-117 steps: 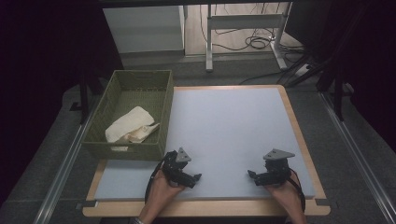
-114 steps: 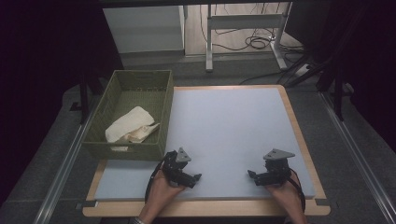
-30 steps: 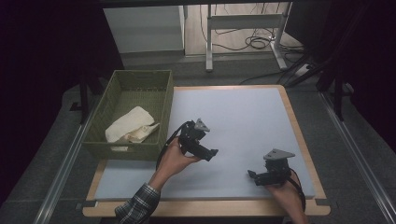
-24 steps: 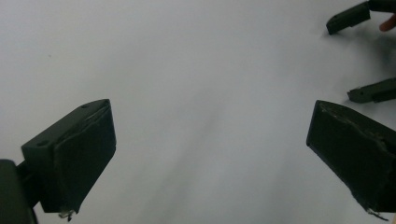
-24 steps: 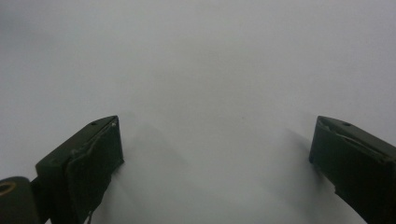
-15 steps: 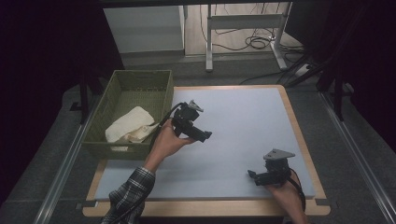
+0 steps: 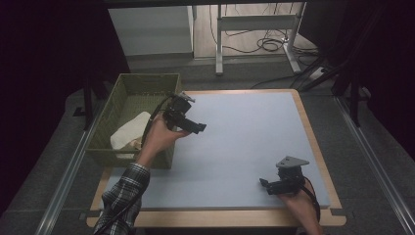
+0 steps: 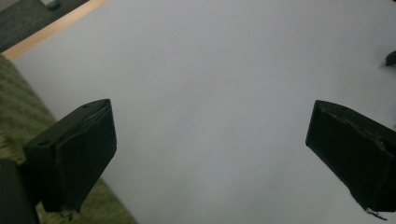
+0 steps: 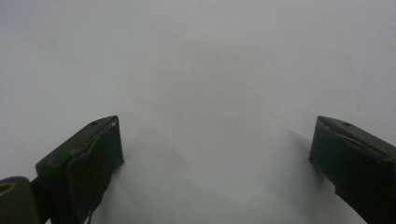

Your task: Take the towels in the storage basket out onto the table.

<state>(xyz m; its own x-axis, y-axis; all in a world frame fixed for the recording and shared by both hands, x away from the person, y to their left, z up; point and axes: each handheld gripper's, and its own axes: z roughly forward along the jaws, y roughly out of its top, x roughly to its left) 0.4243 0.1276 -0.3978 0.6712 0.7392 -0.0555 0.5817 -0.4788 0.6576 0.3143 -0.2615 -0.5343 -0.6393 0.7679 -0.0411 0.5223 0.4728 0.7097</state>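
In the high view, the left gripper hangs left of centre beside the green basket, where a cream cloth lies. Its own view shows jaws spread over bare mat, basket weave at lower left. The right gripper rests at lower right, jaws equally spread.

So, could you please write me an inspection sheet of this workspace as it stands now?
Surface: pale blue mat on a wood-edged table, bare.
Job's things: green woven basket off the table's left edge, holding a cream cloth.
Clutter: nothing seen.
Grippers: left gripper raised beside the basket, jaws open, holding nothing; right gripper low over the mat near the front edge, jaws open, holding nothing.
Cables: one loops from the left gripper; more lie on the floor behind.
Surroundings: dark, a metal frame beyond.
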